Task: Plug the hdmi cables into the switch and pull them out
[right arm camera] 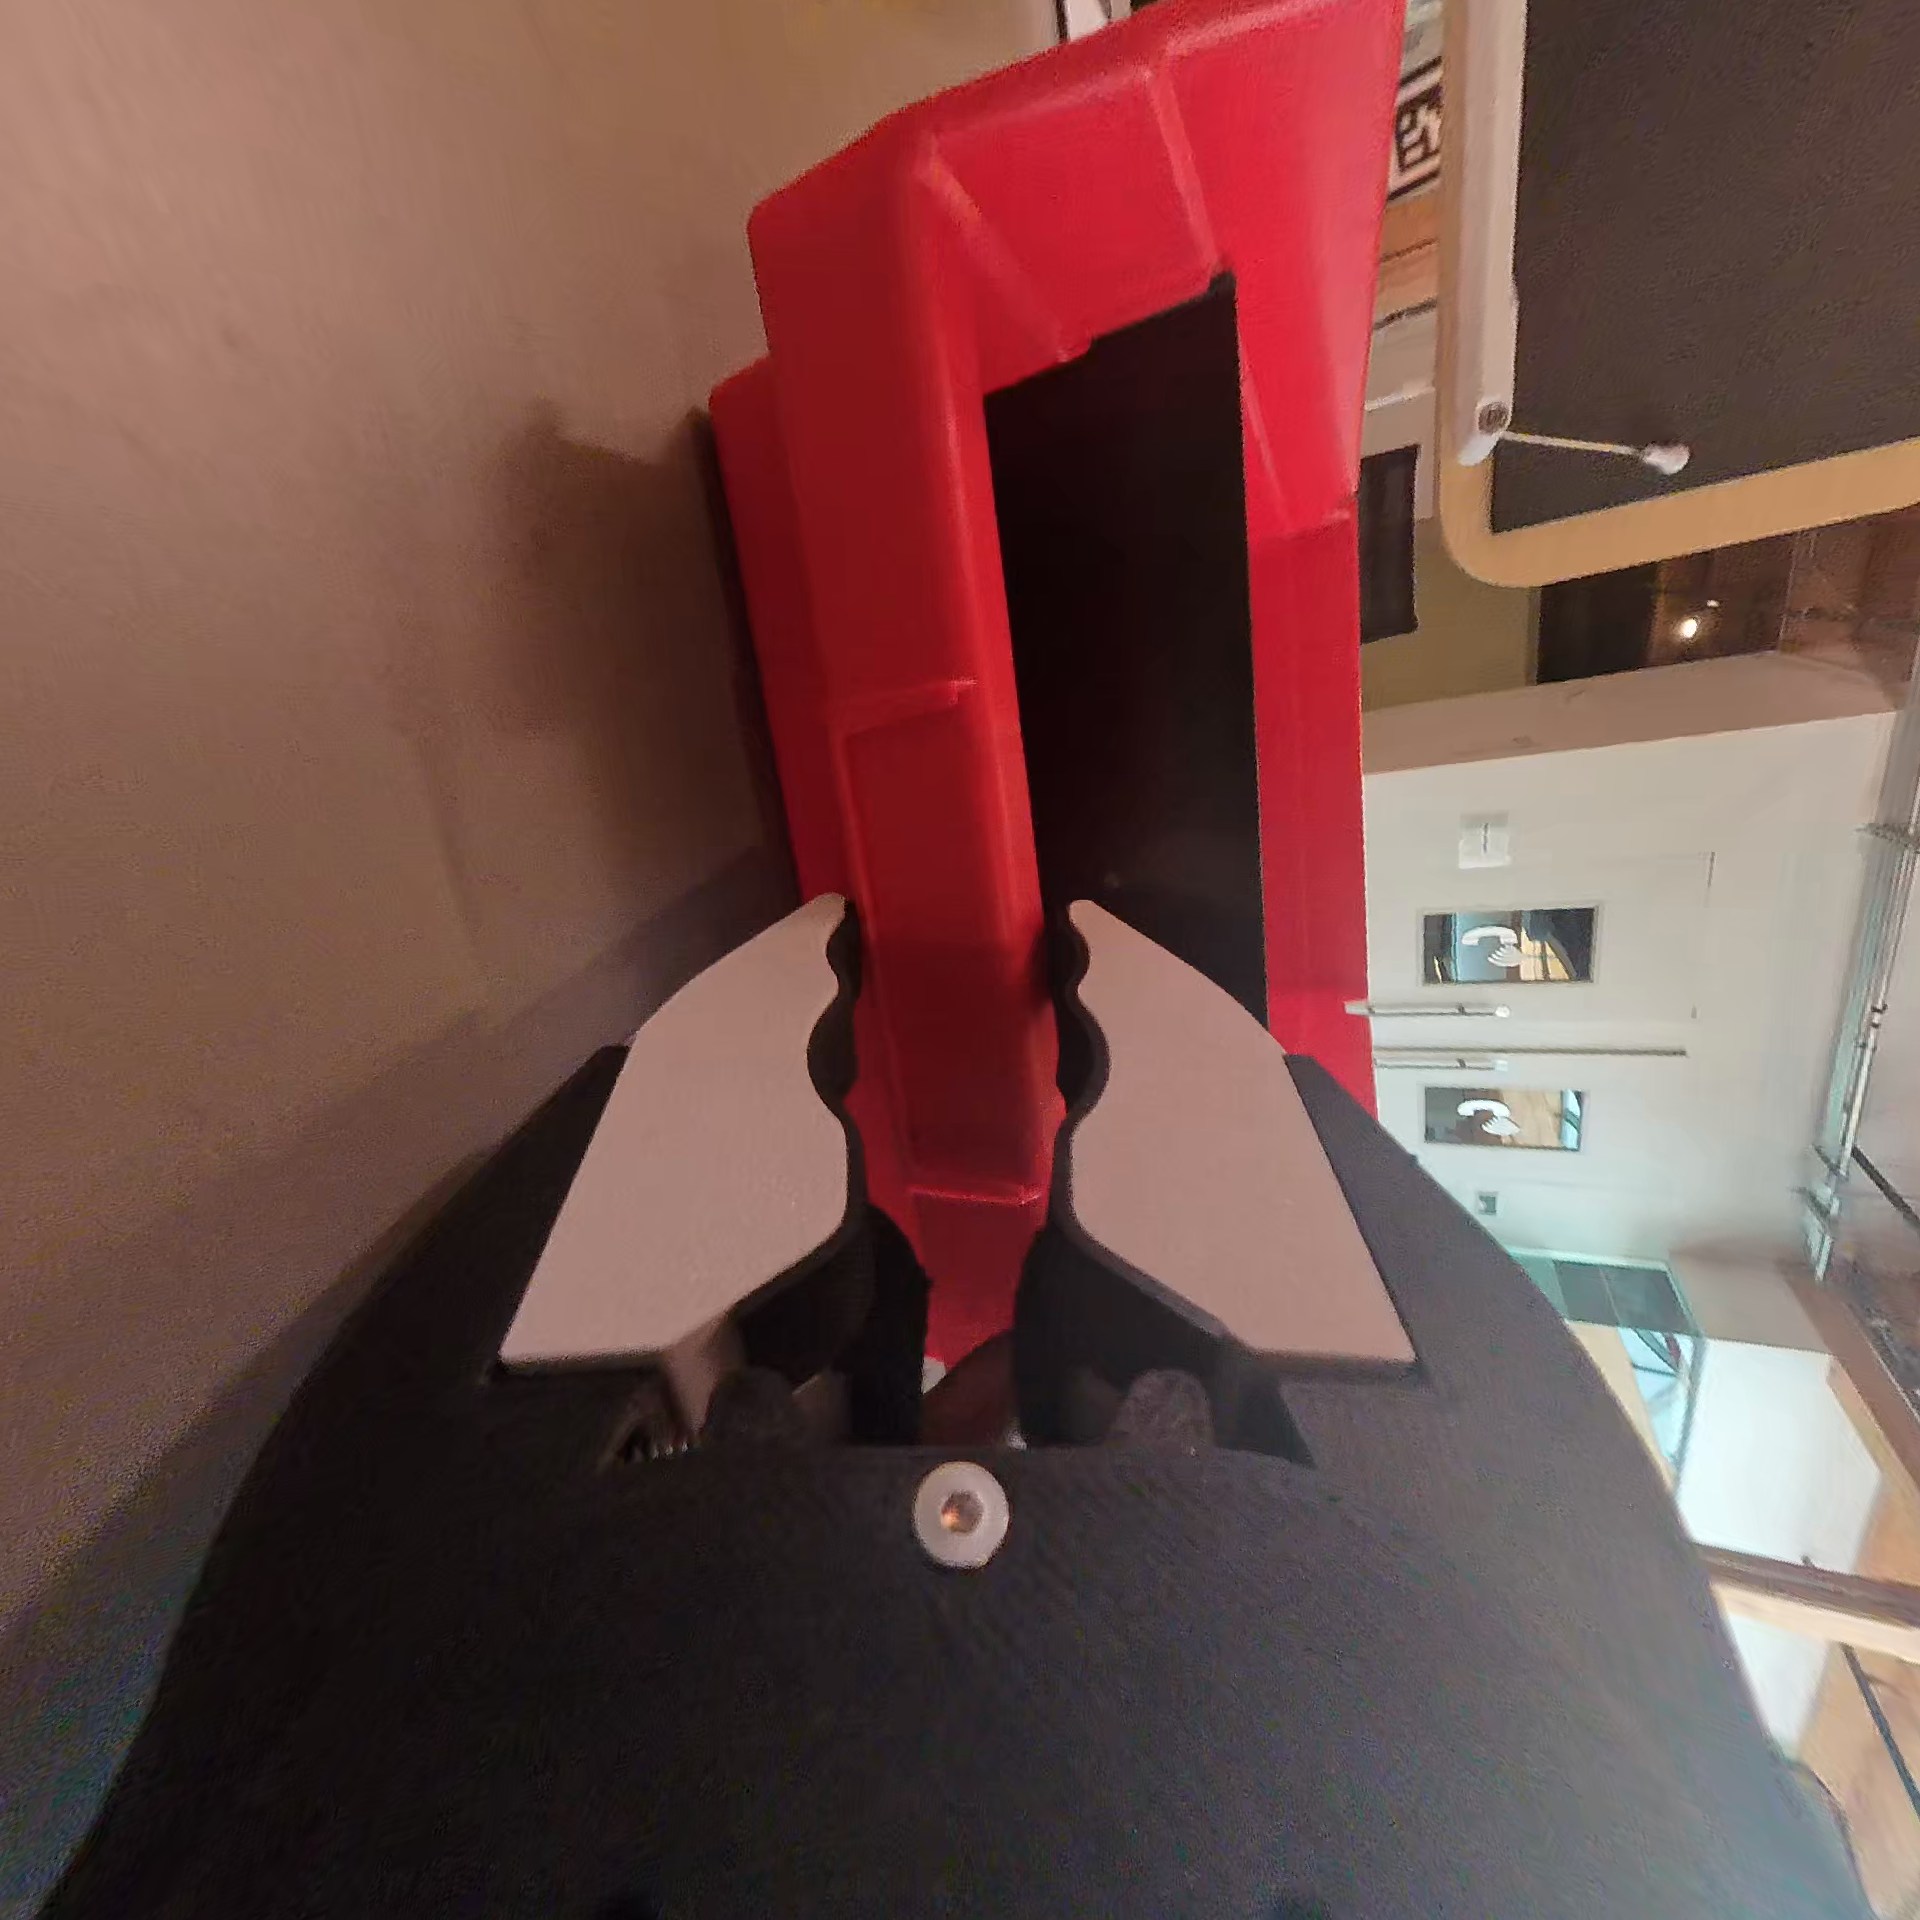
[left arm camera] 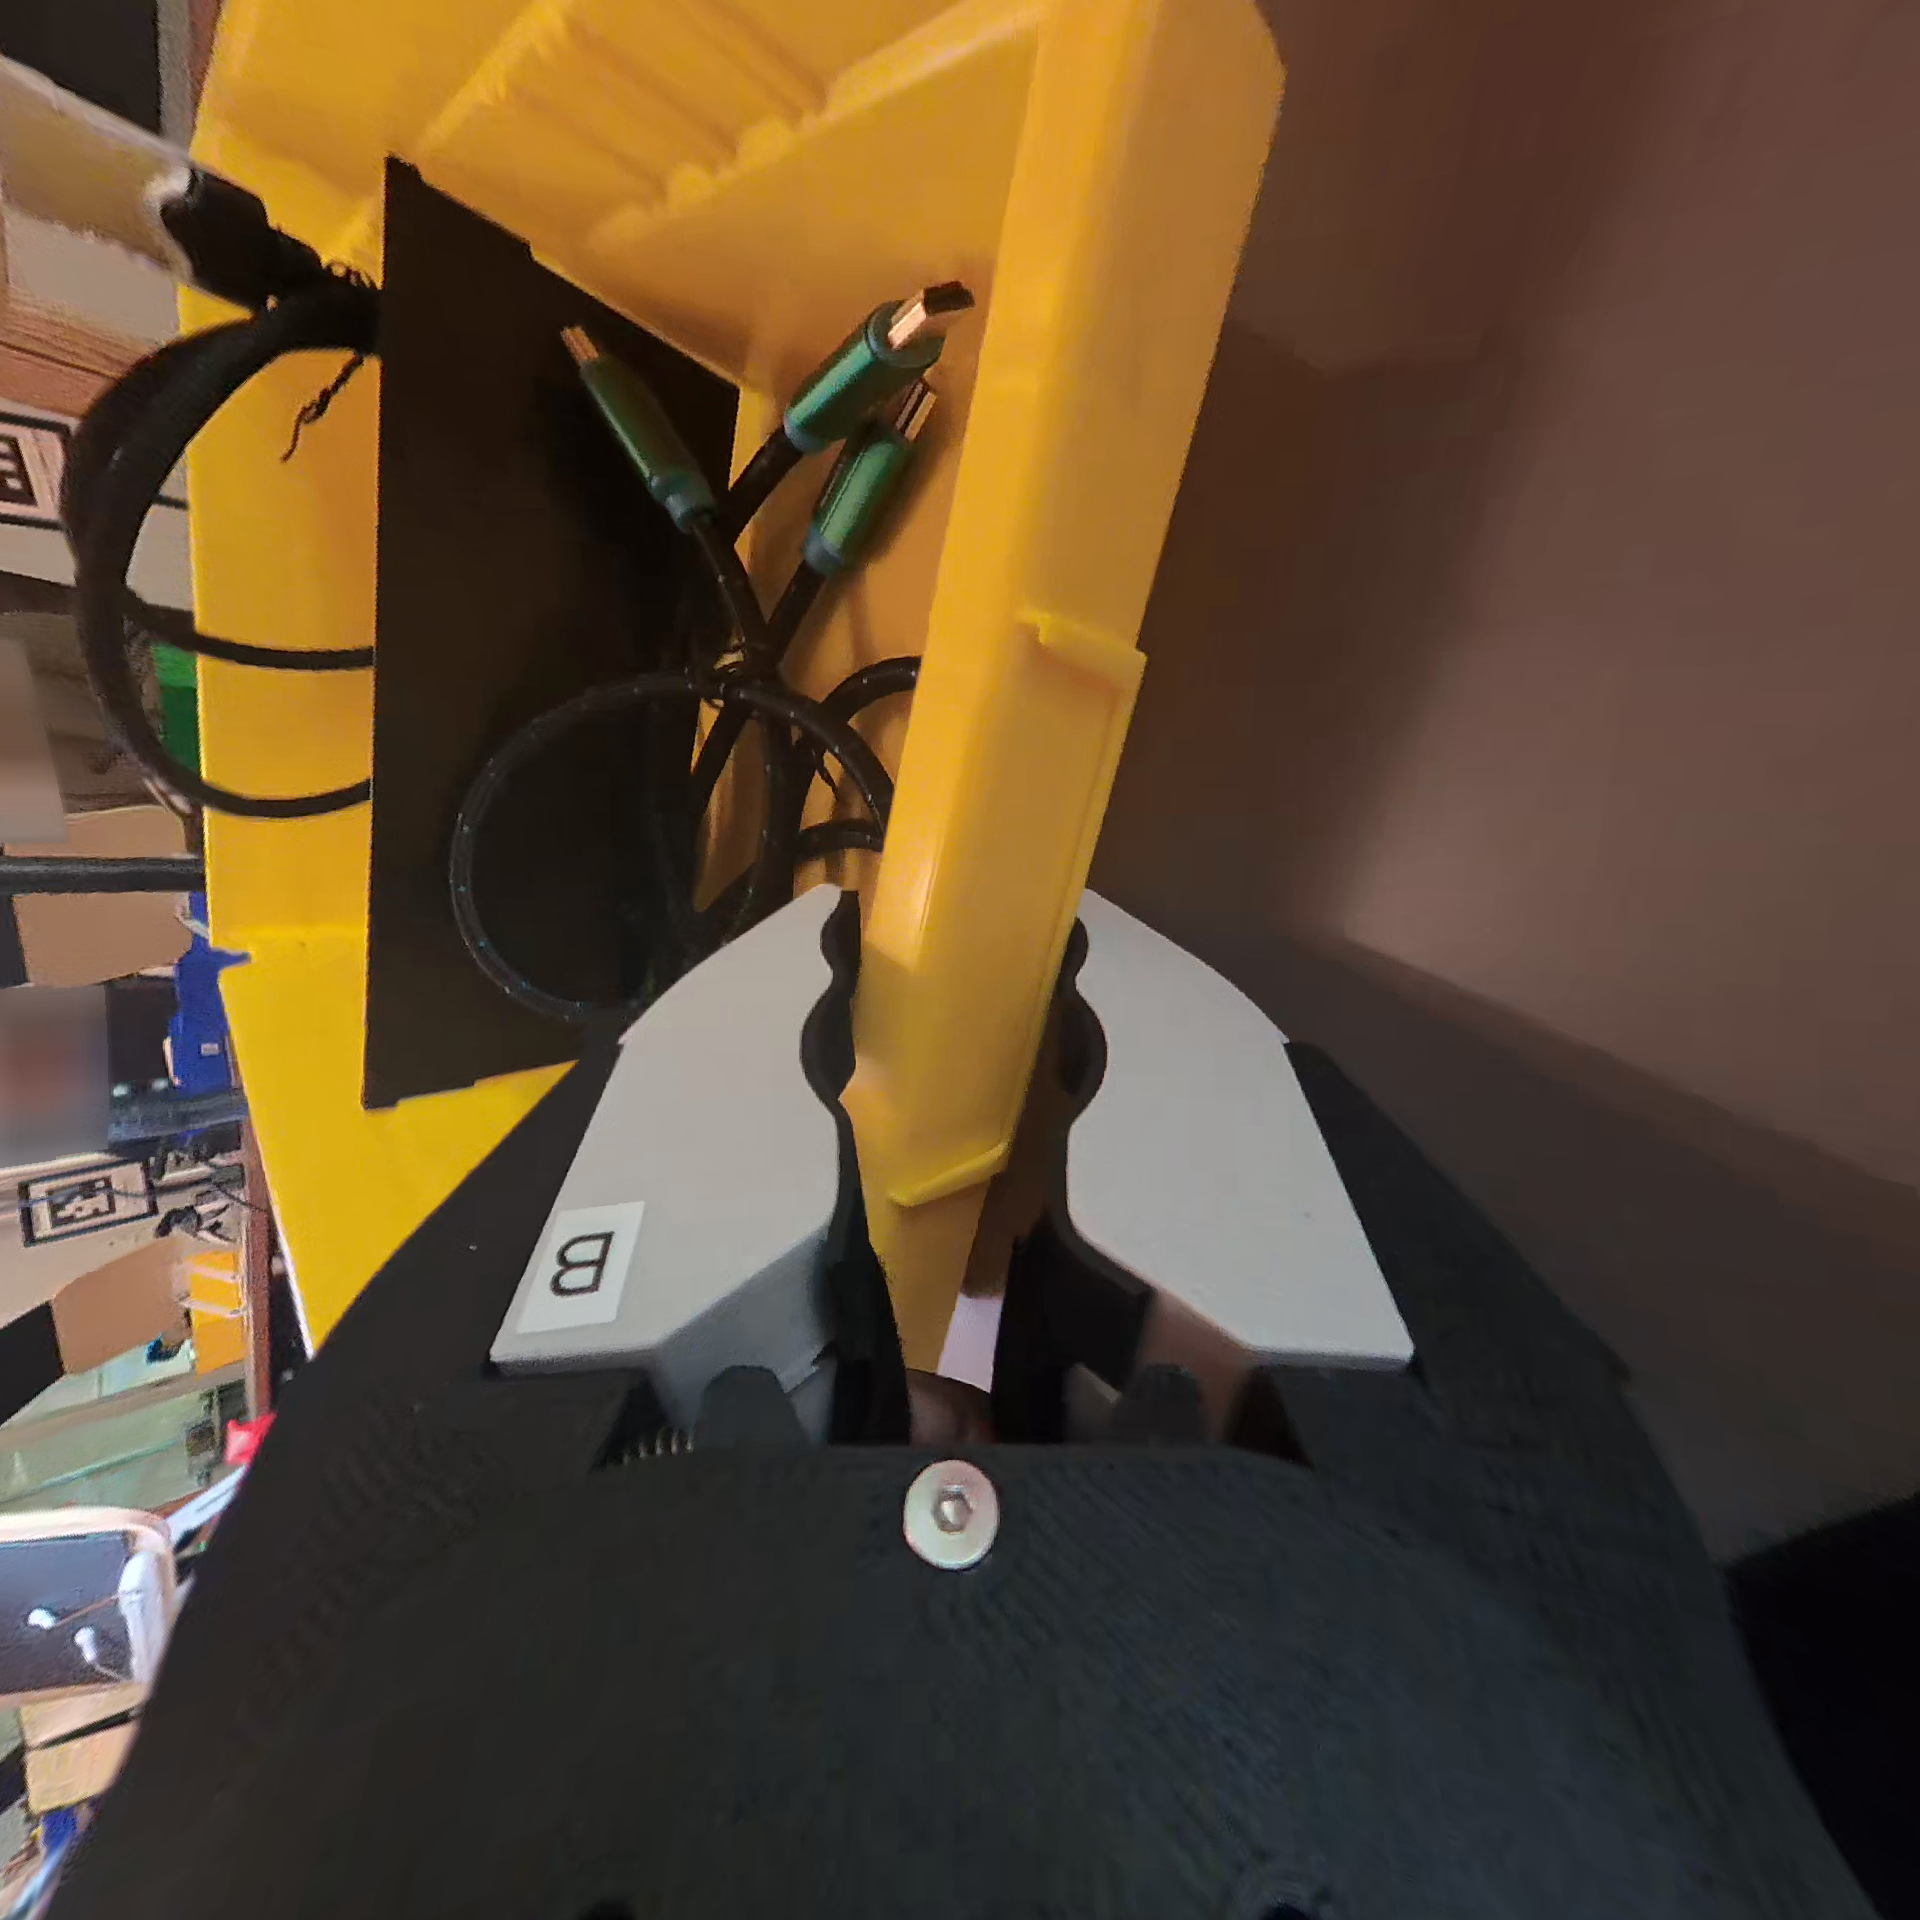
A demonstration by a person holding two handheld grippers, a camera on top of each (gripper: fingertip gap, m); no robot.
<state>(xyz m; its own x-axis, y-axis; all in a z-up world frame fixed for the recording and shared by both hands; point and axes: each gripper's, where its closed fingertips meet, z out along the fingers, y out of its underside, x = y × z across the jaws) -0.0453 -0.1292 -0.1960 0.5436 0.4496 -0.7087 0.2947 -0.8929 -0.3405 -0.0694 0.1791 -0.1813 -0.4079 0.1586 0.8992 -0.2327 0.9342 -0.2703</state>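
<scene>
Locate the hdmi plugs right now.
Left wrist view: three green hdmi plugs lie unplugged inside the yellow bin, against its right wall beside a black liner. The left gripper clamps that wall.

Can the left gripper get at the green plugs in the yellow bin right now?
Probably not as things stand. The left gripper is shut on the yellow bin's wall, so its fingers are taken. The green plugs lie loose and uncovered inside; it would have to let go of the wall first.
</scene>
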